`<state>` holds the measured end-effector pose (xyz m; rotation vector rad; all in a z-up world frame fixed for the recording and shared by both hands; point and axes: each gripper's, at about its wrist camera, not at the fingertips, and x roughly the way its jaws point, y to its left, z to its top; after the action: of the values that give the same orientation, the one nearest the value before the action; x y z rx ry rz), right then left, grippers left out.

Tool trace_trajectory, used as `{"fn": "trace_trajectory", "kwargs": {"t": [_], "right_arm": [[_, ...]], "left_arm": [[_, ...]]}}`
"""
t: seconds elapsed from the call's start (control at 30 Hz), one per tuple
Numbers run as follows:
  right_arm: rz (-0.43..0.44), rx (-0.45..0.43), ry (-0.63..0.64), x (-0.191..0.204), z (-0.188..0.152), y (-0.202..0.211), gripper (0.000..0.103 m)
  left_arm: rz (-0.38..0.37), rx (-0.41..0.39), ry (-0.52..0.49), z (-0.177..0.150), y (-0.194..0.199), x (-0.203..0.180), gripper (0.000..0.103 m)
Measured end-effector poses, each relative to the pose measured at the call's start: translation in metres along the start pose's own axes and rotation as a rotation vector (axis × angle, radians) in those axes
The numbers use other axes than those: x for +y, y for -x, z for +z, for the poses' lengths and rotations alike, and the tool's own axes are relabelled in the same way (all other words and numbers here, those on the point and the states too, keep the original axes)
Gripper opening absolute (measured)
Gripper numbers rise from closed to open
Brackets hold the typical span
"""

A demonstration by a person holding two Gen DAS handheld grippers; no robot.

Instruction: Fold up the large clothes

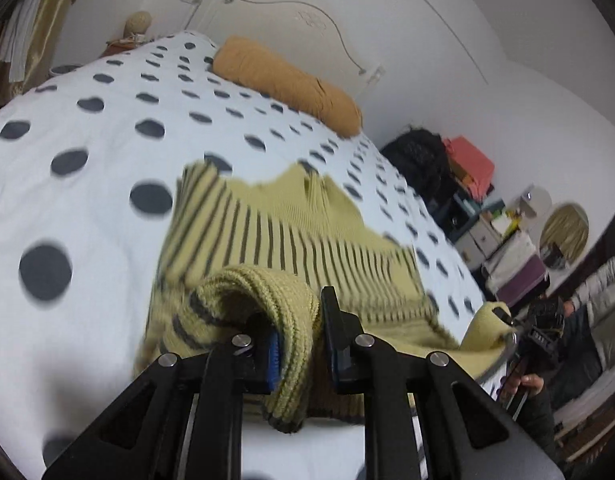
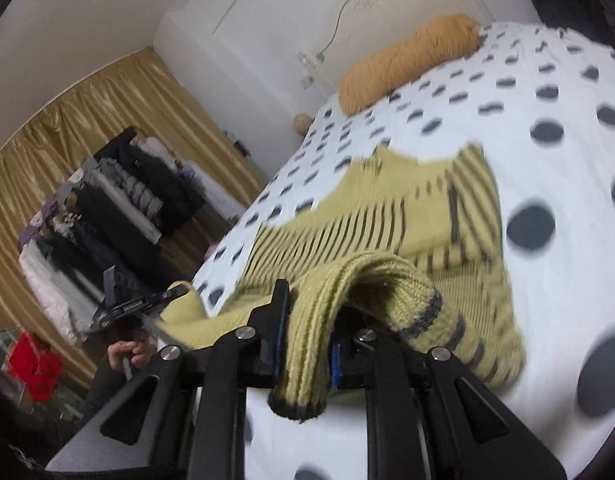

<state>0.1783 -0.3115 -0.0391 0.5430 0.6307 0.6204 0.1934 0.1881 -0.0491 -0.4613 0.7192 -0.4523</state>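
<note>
A yellow-green knitted sweater with dark stripes lies spread on a white bedcover with dark dots. My left gripper is shut on its thick ribbed hem, which bunches over the left finger and hangs down between the jaws. My right gripper is shut on the hem of the same sweater, lifted off the bedcover. Each view shows the other gripper at the hem's far corner: the right one, the left one, each with a hand below it.
An orange bolster pillow lies at the head of the bed by the white wall. A rack of hanging clothes stands before a gold curtain. Bags and boxes and a round mirror crowd the bed's other side.
</note>
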Motion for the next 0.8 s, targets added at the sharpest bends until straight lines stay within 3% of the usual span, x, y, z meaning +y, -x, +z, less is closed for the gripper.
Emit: {"fn": "trace_trajectory", "kwargs": {"t": [0.23, 0.33, 0.47, 0.57, 0.6, 0.67, 0.73, 0.77, 0.8], "right_arm": [[-0.086, -0.076, -0.008, -0.036, 0.119, -0.067, 0.017], [-0.154, -0.081, -0.02, -0.064, 0.156, -0.102, 0.017], [-0.28, -0.015, -0.097, -0.123, 0.166, -0.157, 0.018], [-0.404, 0.153, -0.196, -0.167, 0.154, -0.198, 0.021], [-0.403, 0.163, -0.233, -0.177, 0.15, -0.201, 0.021], [-0.34, 0.104, -0.284, -0.183, 0.151, -0.189, 0.022], [-0.309, 0.09, -0.3, -0.182, 0.158, -0.177, 0.029], [-0.335, 0.089, -0.296, -0.179, 0.162, -0.171, 0.038], [-0.418, 0.07, -0.279, -0.175, 0.167, -0.162, 0.072]], "left_arm": [[0.089, -0.037, 0.038, 0.13, -0.106, 0.028, 0.016], [0.142, -0.02, 0.037, 0.166, -0.158, 0.044, 0.011], [0.221, 0.095, 0.119, 0.166, -0.236, 0.086, 0.011], [0.25, 0.19, 0.203, 0.155, -0.272, 0.117, 0.015], [0.231, 0.193, 0.231, 0.155, -0.273, 0.123, 0.015], [0.169, 0.165, 0.284, 0.159, -0.263, 0.13, 0.017], [0.127, 0.157, 0.338, 0.167, -0.253, 0.133, 0.018], [0.11, 0.15, 0.365, 0.171, -0.247, 0.134, 0.023], [0.09, 0.141, 0.384, 0.174, -0.242, 0.135, 0.028]]}}
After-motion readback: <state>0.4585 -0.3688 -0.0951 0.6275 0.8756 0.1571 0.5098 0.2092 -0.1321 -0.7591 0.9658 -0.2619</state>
